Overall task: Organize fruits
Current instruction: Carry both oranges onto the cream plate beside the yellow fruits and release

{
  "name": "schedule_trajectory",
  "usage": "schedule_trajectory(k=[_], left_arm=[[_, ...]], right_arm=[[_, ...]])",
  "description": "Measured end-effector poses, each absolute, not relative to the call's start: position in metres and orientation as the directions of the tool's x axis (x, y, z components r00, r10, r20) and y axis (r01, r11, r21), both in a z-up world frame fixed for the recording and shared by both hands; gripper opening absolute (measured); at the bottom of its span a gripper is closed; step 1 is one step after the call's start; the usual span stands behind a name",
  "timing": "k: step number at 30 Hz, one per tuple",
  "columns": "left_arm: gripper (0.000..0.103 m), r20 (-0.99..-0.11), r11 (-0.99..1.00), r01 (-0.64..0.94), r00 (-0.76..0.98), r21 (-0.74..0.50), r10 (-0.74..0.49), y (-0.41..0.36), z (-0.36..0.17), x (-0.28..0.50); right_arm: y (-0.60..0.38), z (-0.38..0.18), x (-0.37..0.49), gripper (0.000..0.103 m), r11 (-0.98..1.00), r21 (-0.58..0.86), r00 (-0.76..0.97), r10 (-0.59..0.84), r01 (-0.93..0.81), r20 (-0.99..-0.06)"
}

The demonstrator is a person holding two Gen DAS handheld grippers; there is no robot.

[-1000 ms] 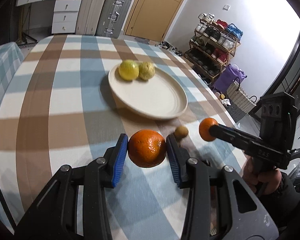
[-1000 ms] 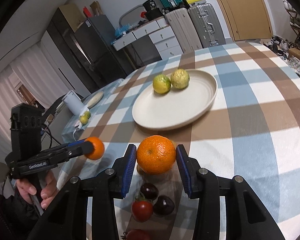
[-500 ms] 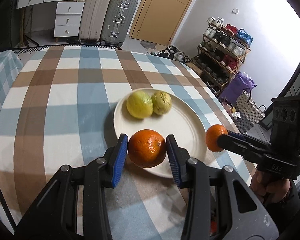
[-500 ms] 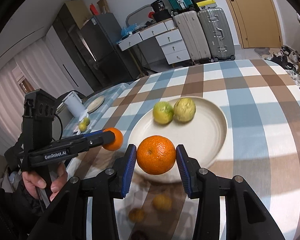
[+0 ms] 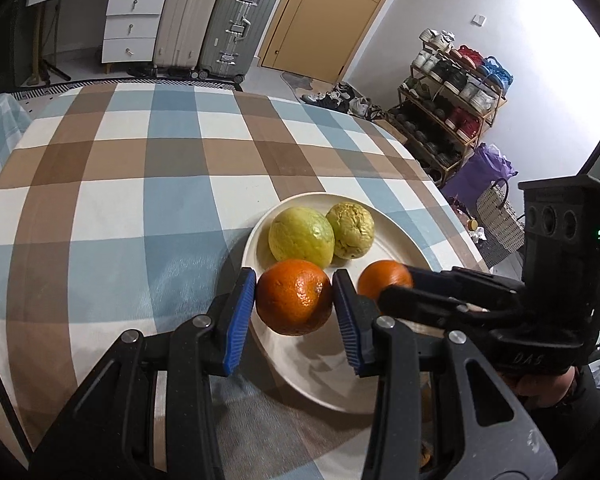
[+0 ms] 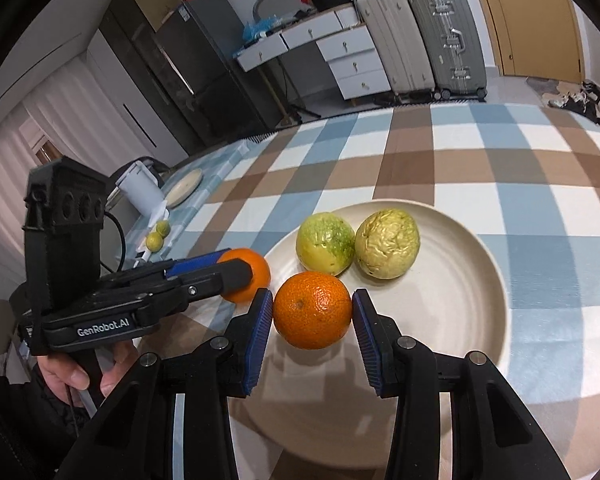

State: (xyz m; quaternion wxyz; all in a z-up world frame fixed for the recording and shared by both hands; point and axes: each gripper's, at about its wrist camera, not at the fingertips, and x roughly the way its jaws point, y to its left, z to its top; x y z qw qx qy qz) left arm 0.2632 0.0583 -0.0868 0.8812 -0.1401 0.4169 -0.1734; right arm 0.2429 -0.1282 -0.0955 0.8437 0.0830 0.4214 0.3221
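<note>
Both oranges now over plate (image 5: 384, 236) (each clamped between blue pads): left gripper (image 5: 294, 300), right gripper (image 6: 312, 312)

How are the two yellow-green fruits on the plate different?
The smooth yellow-green fruit with green speckles has taut skin; the wrinkled pale yellow fruit is puckered and duller. The smooth one lies nearer the left gripper, the wrinkled one farther. Both are roundish, touching, resting on the cream plate.

Glossy ceramic-looking plate (image 6: 480, 280), checked cloth tablecloth (image 5: 120, 184), dimpled orange (image 6: 312, 310) peel
</note>
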Motion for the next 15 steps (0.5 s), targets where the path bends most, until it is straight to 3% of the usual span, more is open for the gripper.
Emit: schedule_trajectory(k=[15], left_arm=[[0.037,-0.687,0.893,0.182,0.582,-0.412,-0.435,0.048,-0.101,0.278]], right_arm=[[-0.111,-0.113,0.258,0.042,0.774,0.423,0.401,0.615,-0.472,-0.679]])
